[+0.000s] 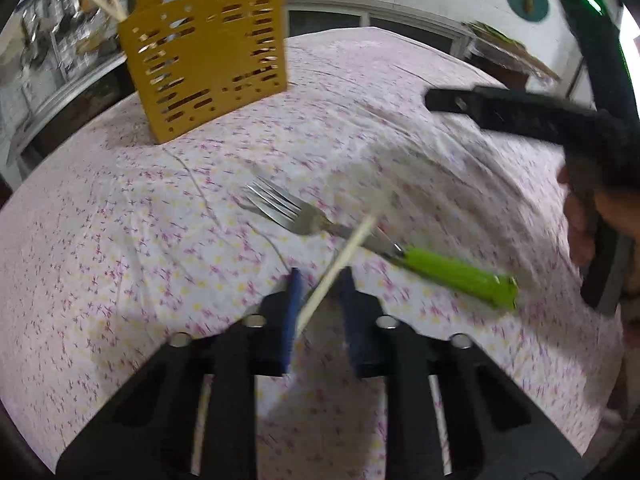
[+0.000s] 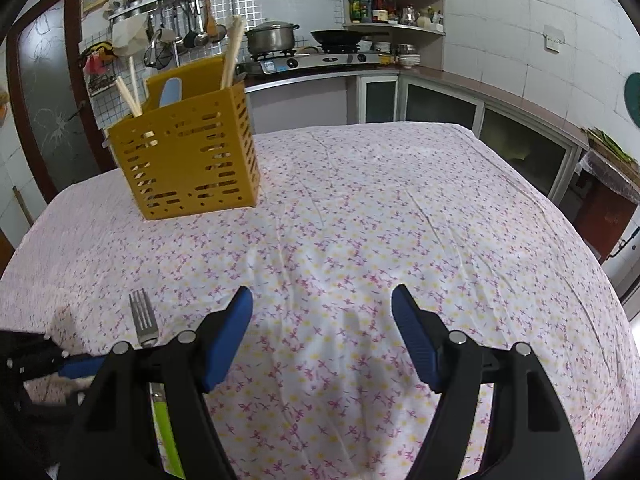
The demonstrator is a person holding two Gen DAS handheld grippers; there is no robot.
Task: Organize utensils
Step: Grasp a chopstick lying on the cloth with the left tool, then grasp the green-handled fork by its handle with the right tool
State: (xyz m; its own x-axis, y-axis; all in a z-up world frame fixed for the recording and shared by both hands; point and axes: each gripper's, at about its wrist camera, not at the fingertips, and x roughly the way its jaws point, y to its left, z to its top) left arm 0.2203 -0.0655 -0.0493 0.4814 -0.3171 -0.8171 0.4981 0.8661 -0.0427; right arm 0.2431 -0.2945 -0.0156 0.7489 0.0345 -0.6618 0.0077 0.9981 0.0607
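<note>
Left wrist view: left hand-held gripper (image 1: 318, 300) clamped on chopstick (image 1: 340, 268), lying across green-handled fork (image 1: 360, 240). Risk: thin stick pivoting or slipping, snagging the fork. Yellow perforated utensil holder (image 1: 208, 64) well apart.

Right wrist view: right hand-held gripper (image 2: 322, 332) apart, empty. Floral-clothed tabletop (image 2: 380, 208); tiled kitchen, stove (image 2: 320, 60) behind.

The fork's (image 2: 143, 320) green handle runs behind the right gripper's near finger, mostly hidden. The chopstick (image 1: 340, 268) is motion-blurred. Utensils in the far yellow holder (image 2: 188, 152) stay hidden below its rim.
</note>
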